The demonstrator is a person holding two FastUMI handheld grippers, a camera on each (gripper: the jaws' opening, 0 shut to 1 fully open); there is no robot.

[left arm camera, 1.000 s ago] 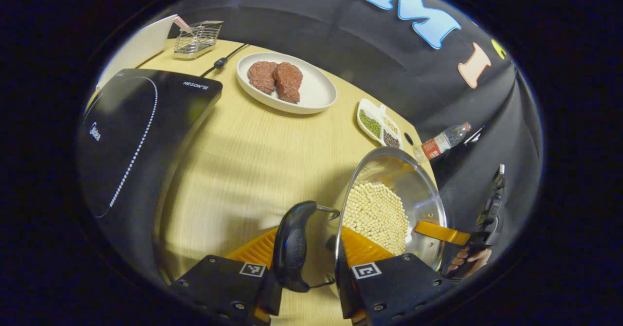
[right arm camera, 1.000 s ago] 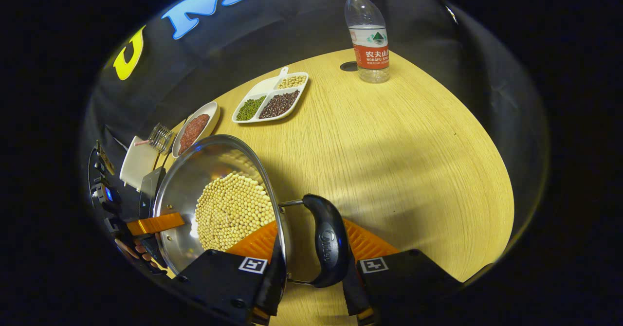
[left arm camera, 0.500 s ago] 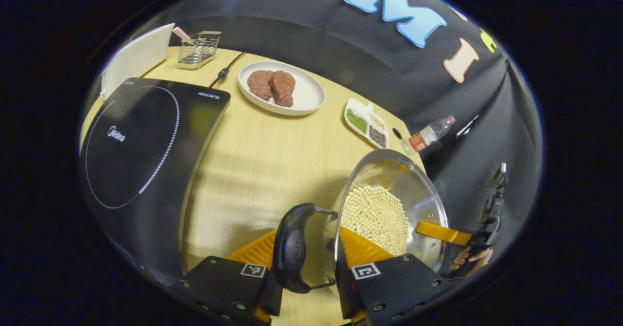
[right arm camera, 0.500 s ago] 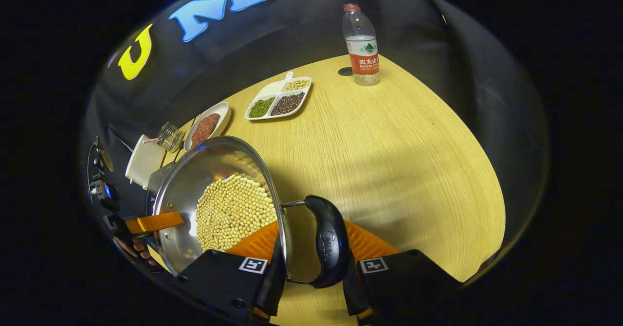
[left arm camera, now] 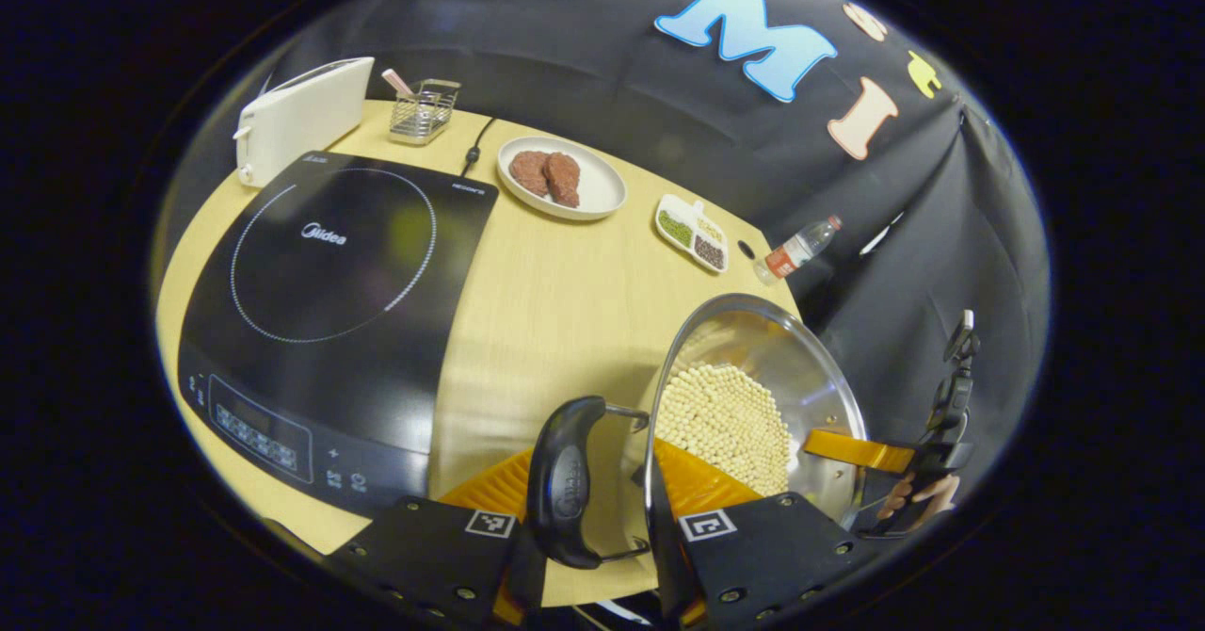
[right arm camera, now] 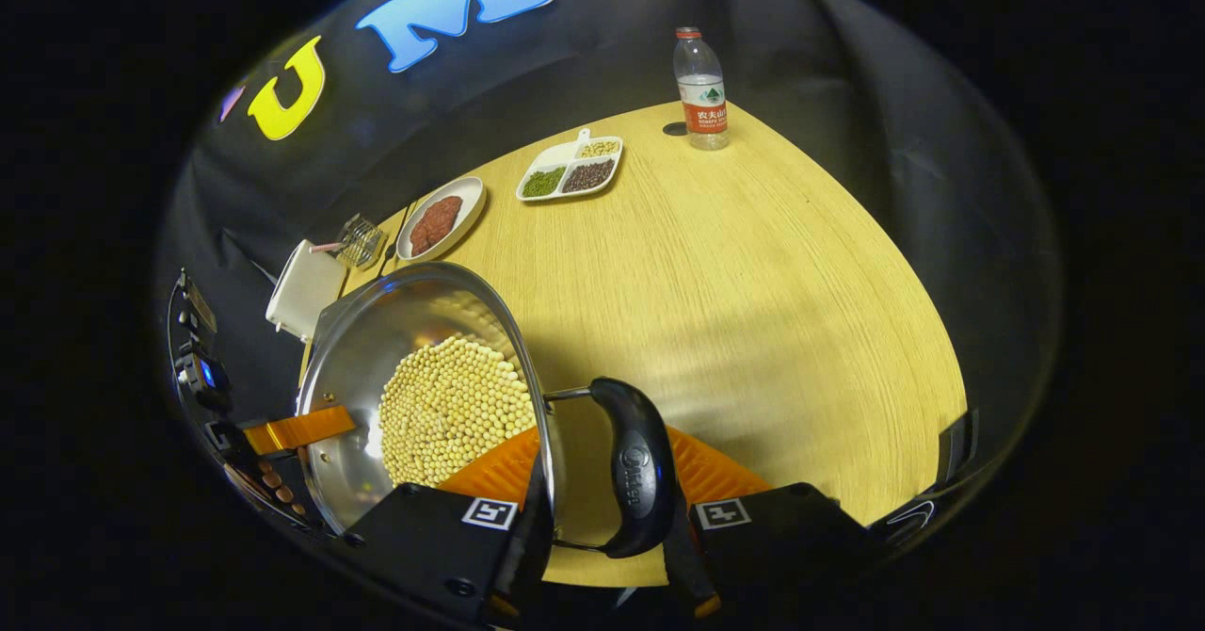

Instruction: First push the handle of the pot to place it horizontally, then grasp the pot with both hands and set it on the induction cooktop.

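A steel pot (left arm camera: 753, 348) holding soybeans (left arm camera: 725, 424) hangs above the wooden table (left arm camera: 555, 311), carried at both sides. My left gripper (left arm camera: 595, 466) is shut on one black loop handle (left arm camera: 563, 480), with one finger outside the handle and the other inside the rim. In the right gripper view, my right gripper (right arm camera: 602, 466) is shut the same way on the opposite handle (right arm camera: 635, 466) of the pot (right arm camera: 377, 348). The black induction cooktop (left arm camera: 339, 273) lies flat to the left of the pot. A hand (left arm camera: 918, 494) holding the right gripper shows beyond the far rim.
At the back of the table stand a white toaster (left arm camera: 301, 118) and a wire basket (left arm camera: 424, 108). Along the far edge are a plate of meat (left arm camera: 562, 177), a divided dish of beans (left arm camera: 692, 233) and a water bottle (right arm camera: 701, 94). A cable (left arm camera: 475, 141) runs behind the cooktop.
Both grippers have risen with the pot between them, and the table has dropped away below. The whole cooktop, with its control panel, has come into the left gripper view.
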